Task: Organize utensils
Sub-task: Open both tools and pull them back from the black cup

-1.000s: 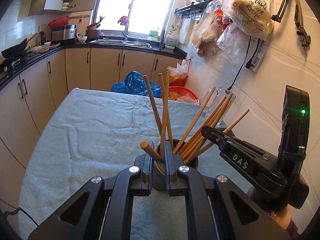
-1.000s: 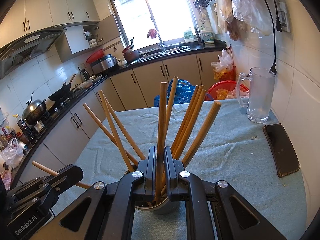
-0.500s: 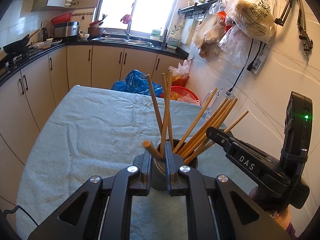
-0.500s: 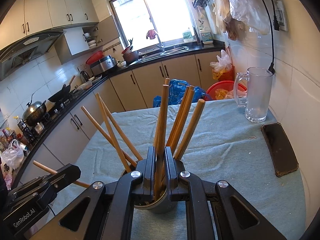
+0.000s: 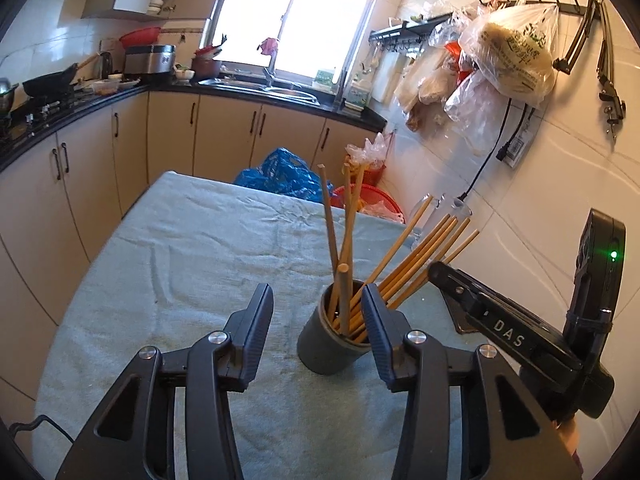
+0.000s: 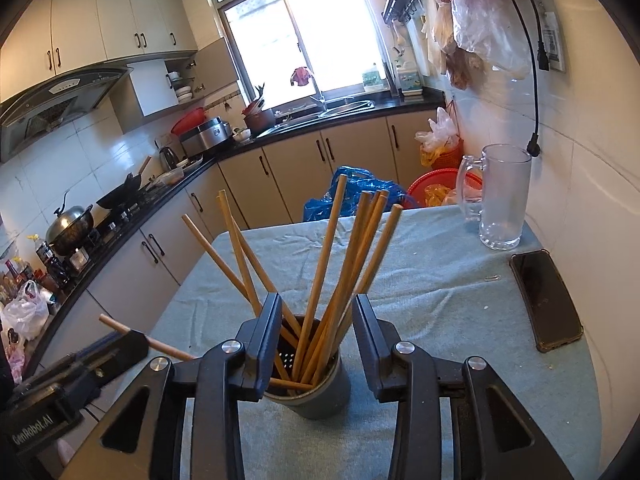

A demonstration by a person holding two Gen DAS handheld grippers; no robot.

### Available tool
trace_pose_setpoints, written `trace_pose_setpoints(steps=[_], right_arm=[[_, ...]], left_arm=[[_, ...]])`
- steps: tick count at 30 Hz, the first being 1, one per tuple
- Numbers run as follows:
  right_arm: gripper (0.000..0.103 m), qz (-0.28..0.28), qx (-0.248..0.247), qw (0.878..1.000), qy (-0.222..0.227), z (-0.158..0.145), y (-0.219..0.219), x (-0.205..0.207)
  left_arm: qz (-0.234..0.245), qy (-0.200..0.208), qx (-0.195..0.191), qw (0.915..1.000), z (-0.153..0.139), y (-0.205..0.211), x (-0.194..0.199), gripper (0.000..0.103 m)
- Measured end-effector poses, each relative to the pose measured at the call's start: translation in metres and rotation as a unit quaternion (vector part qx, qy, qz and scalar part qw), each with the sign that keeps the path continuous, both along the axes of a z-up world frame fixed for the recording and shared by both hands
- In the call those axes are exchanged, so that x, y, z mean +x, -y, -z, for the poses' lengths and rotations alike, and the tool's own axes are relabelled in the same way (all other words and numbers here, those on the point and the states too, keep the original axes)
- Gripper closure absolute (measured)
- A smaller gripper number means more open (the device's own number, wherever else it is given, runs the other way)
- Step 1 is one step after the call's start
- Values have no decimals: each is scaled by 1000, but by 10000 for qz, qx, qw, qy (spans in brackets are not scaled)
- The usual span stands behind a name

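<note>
The chopsticks (image 6: 320,280) are seen gathered upright in the dark holder (image 6: 316,392), which is stood on the towel-covered counter (image 6: 440,300). The right gripper (image 6: 314,340) is spread just before the holder, its fingers (image 6: 266,340) opening with nothing pinched between them; the left gripper (image 5: 318,340) is likewise opening, empty (no stick is touched). No loose utensil is seen around the holder, so the sorting is judged nearly finished. A glass mug (image 6: 502,200) and phone (image 6: 546,300) are left well beyond it.
</note>
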State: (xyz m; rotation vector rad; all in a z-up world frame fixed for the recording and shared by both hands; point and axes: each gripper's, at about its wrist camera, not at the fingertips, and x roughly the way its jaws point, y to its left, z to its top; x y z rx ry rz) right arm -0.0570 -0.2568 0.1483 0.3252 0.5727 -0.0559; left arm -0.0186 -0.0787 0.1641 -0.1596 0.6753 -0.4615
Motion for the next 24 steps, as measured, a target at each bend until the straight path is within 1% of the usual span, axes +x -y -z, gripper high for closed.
trace_pose_setpoints(steps=[2,4,5,7,10,11,13,14,15,16,18,20,23,24], right_arm=[[62,24,19,10000,37,-5,2,-11],[57,71,12,10000,68,-9,4,-25],[56,90,1,9999,76,-11,5,-33],[53,145,-46,9999,78,-14,5,-53],[50,258,-63,9996,46,-13,4,-80],[50,284,-39,9996,29,-11,4,-87],[50,362,1,9993,-24,-7,2,-103],[49,401,19,9992,-43,-5,1,-111],[49,439,33,9990,-66,-3,-1,-119],[49,470,41,9988,-87,-1,-3,-126],[49,521,50,9986,-118,2,-8,-138],[47,557,31,9983,-138,4,-13,-149],[45,636,-153,9978,-116,3,-25,-164],[44,648,-218,9976,-96,4,-26,-168]], left_arm=[[-118,77,-8,9999,-6,-11,-12,55],[-268,157,-6,9995,-10,-23,-26,43],[-311,190,-13,9993,-12,-28,-32,41],[-443,310,8,9985,-14,-39,-48,33],[-682,515,128,9963,-17,-53,-74,26],[-800,625,216,9946,-18,-56,-84,24],[-998,846,419,9905,-21,-58,-98,12],[-1121,1001,544,9871,-23,-60,-108,8],[-1248,1185,675,9828,-26,-60,-119,3],[-1359,1369,778,9781,-28,-60,-130,0],[-1590,1607,1001,9690,-31,-60,-148,0],[-1709,1733,1138,9632,-33,-60,-159,0],[-1721,1972,1229,9573,-35,-59,-179,0],[-1710,2003,1222,9569,-35,-59,-183,0]])
